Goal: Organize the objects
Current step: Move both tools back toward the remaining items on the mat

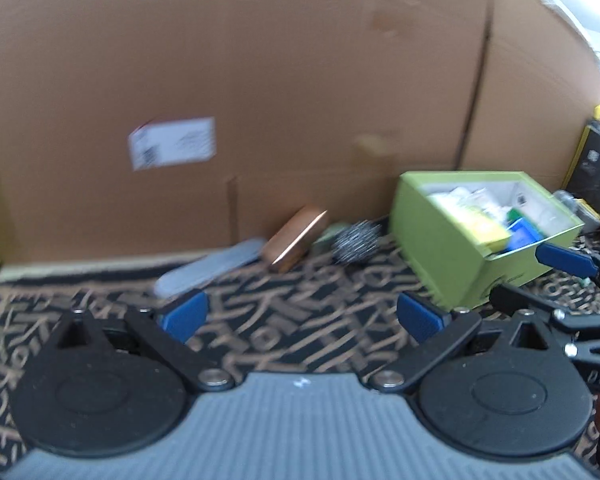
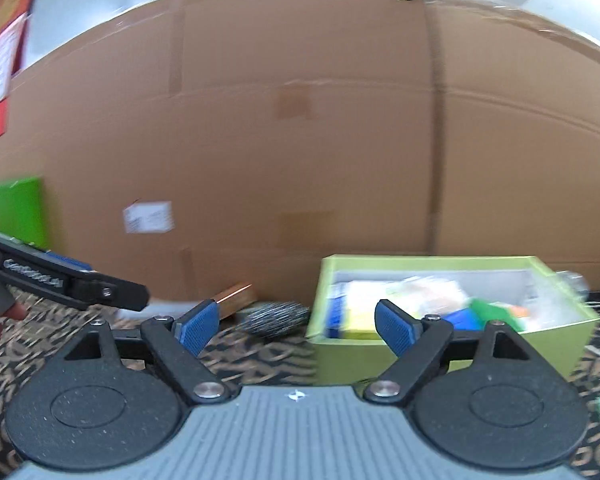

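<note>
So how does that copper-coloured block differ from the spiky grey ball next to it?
The copper block is flat-sided, smooth and shiny; the spiky ball is round, bristly and speckled grey. The block leans tilted near the cardboard wall, while the ball simply sits on the patterned cloth. Both lie loose outside the green box, and neither gripper is touching them.

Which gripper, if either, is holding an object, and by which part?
Neither. The left gripper and right gripper both stand open with nothing between their pads.

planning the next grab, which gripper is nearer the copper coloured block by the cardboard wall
Left, though the margin is small. The left gripper faces the copper block almost head-on; the right gripper sits off to its side, before the green box.
</note>
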